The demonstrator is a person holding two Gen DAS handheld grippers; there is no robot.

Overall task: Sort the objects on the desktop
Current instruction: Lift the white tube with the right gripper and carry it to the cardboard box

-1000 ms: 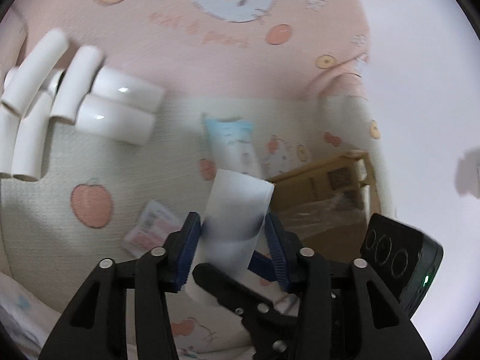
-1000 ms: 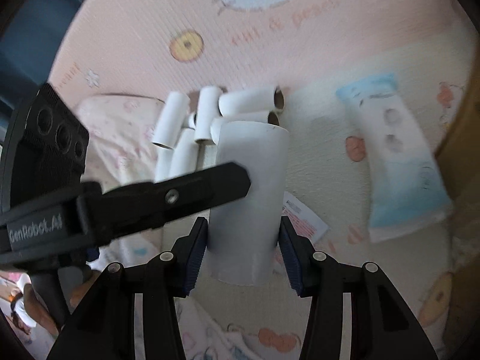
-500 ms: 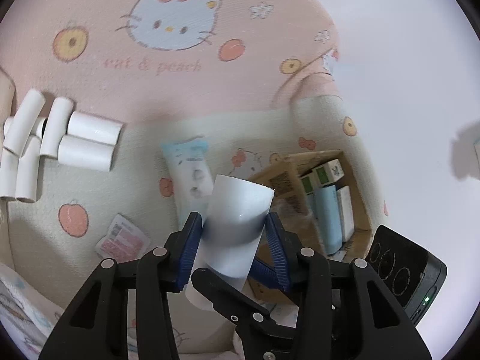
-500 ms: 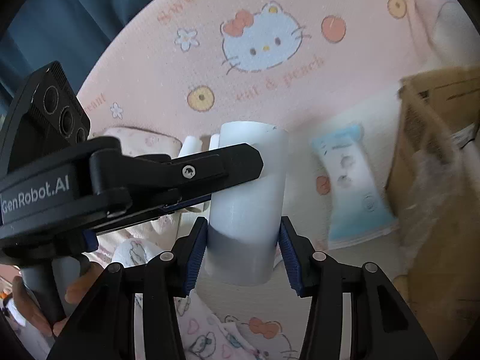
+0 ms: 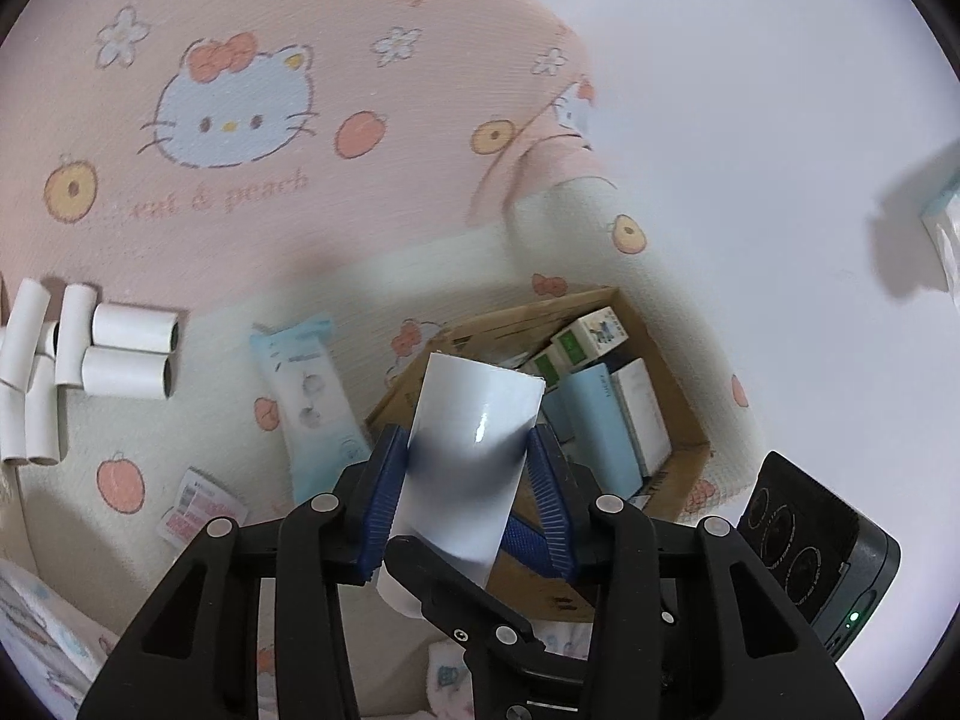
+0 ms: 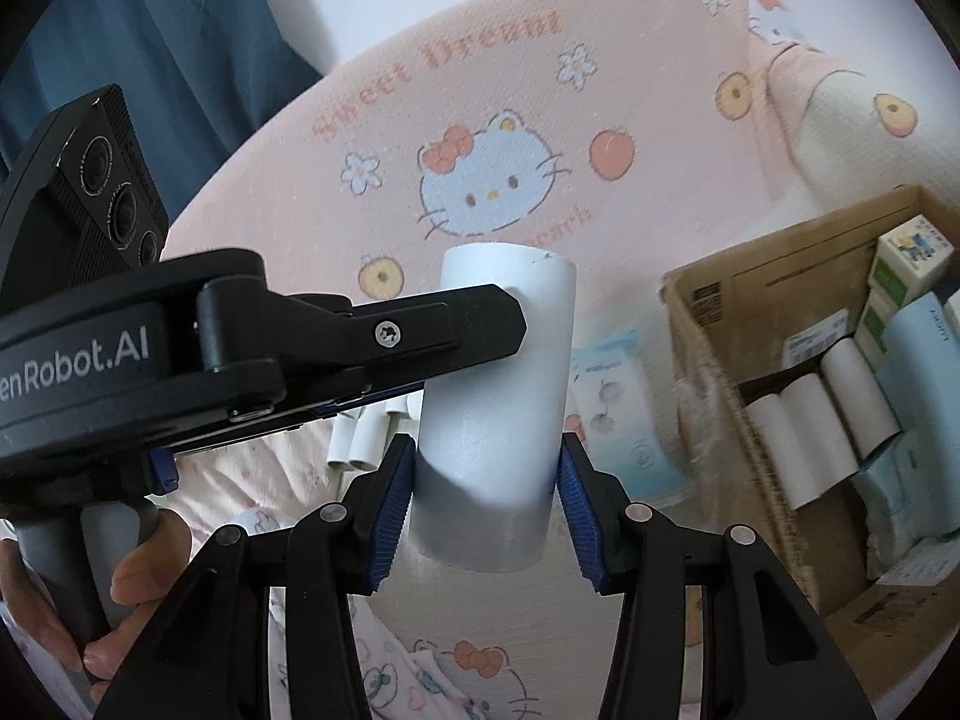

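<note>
My left gripper (image 5: 465,492) is shut on a white paper tube (image 5: 474,450), held up in the air in front of an open cardboard box (image 5: 474,333). My right gripper (image 6: 489,480) is shut on another white paper tube (image 6: 501,384), held upright. The left gripper's body (image 6: 252,348) crosses in front of that tube in the right wrist view. The box (image 6: 714,348) holds several white tubes (image 6: 810,420) and small cartons (image 6: 906,264). More white tubes (image 5: 96,354) lie in a pile on the blanket at the left.
A pink Hello Kitty blanket (image 5: 240,120) covers the surface. A light blue pouch (image 5: 306,384) lies between the tube pile and the box. A small pink and white packet (image 5: 198,504) lies nearer me. A white wall (image 5: 780,120) stands to the right.
Both grippers have lifted with their tubes and swung right toward the box. The tube pile has shrunk away to the left, and the box's inside has come into view.
</note>
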